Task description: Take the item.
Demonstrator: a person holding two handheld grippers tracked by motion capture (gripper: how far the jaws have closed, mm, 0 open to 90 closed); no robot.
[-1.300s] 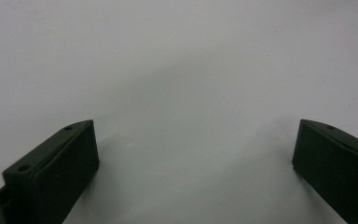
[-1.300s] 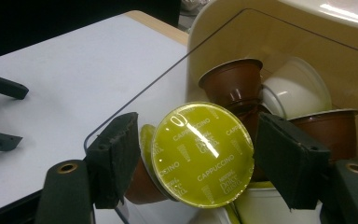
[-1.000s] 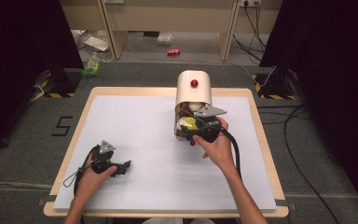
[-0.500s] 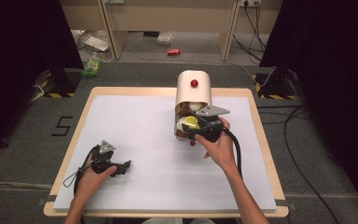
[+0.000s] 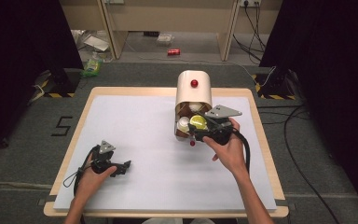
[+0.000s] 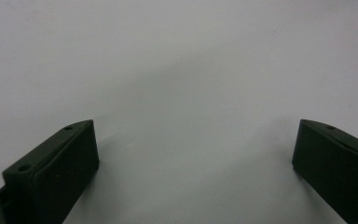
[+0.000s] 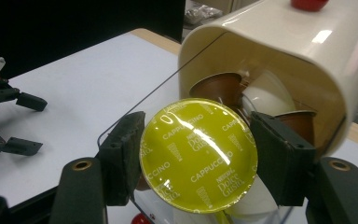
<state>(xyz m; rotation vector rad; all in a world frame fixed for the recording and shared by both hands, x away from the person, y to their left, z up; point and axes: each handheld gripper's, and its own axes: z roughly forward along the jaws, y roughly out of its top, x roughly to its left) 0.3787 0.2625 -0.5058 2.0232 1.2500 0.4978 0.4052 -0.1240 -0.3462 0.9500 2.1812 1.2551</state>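
A cream capsule holder with a red knob on top stands at the far middle of the table, its open front facing me. My right gripper is at that opening, shut on a yellow-green cappuccino capsule. In the right gripper view the capsule sits foil-side toward the camera, and both pads press its rim, with the right gripper just outside the holder. Brown capsules and a white one stay inside. My left gripper rests open on the white sheet.
A white sheet covers the wooden table. A small red knob sits at the holder's lower front. The left gripper has bare sheet between its jaws. Cables and a red can lie on the floor beyond.
My right hand has drawn slightly up and back from the holder's opening with the yellow-green capsule in its jaws. The left hand has stayed where it was.
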